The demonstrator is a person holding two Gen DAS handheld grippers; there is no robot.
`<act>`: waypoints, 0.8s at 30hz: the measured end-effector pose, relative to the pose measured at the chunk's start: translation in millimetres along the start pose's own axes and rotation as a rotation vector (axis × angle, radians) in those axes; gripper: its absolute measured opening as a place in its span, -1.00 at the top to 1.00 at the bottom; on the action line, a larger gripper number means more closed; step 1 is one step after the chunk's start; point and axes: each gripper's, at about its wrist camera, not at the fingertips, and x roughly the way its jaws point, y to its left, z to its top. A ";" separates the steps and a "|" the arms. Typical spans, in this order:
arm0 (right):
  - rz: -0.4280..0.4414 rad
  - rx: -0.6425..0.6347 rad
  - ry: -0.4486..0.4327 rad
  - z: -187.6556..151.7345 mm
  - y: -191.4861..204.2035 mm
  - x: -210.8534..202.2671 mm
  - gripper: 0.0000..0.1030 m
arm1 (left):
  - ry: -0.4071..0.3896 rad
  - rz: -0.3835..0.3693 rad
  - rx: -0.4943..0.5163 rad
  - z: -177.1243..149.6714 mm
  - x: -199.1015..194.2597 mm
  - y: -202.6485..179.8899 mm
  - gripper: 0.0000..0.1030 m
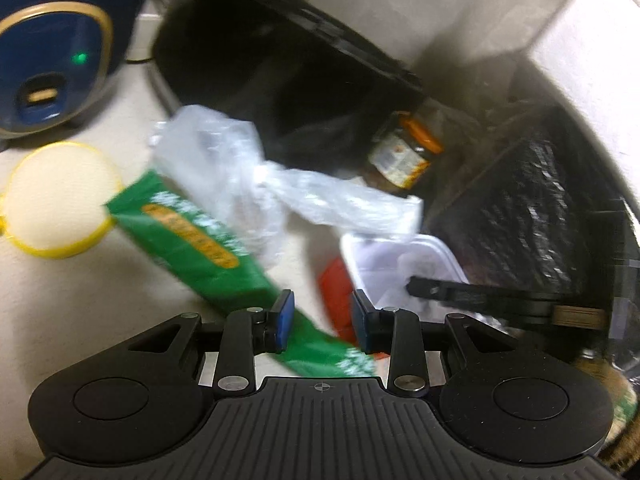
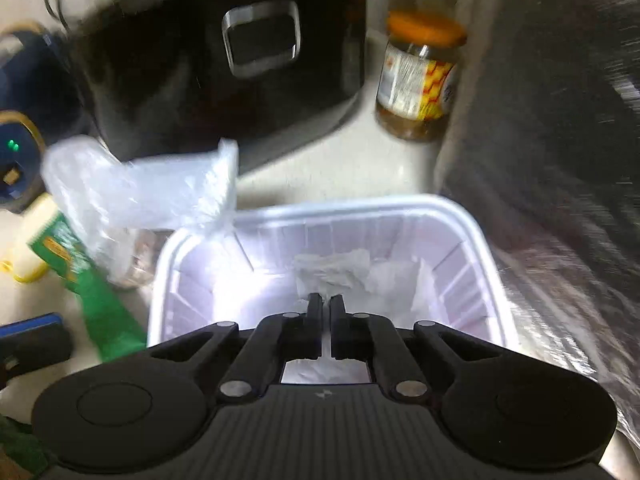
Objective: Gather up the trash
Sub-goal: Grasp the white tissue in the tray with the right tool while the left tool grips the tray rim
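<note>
Right tongs (image 2: pixel 325 308) closed, tissue (image 2: pixel 332 272) blurred

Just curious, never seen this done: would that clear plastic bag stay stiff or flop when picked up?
Probably floppy: the clear plastic bag lies crumpled and draped over the white tub. It looks thin and see-through, so likely very light and possibly slippery.
</note>
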 end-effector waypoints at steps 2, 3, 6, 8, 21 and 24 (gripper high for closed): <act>0.044 0.050 -0.064 -5.4 -8.9 -29.9 0.93 | 0.012 -0.021 0.019 2.2 7.7 -9.4 0.33; 0.065 0.078 -0.099 -8.9 -13.6 -49.7 0.93 | 0.015 -0.023 0.027 3.2 12.3 -15.1 0.33; 0.058 0.112 -0.223 -19.8 -28.9 -103.6 0.93 | 0.009 0.019 0.055 5.7 28.1 -30.0 0.33; 0.030 0.117 -0.298 -28.8 -38.6 -133.9 0.93 | 0.001 0.077 0.084 5.2 39.7 -36.8 0.33; -0.170 0.174 -0.322 -103.9 -70.3 -168.4 0.93 | 0.068 0.110 0.091 -3.4 90.0 -41.7 0.50; -0.177 0.192 -0.310 -120.6 -71.7 -172.7 0.93 | 0.079 0.089 0.080 -2.5 92.0 -40.8 0.58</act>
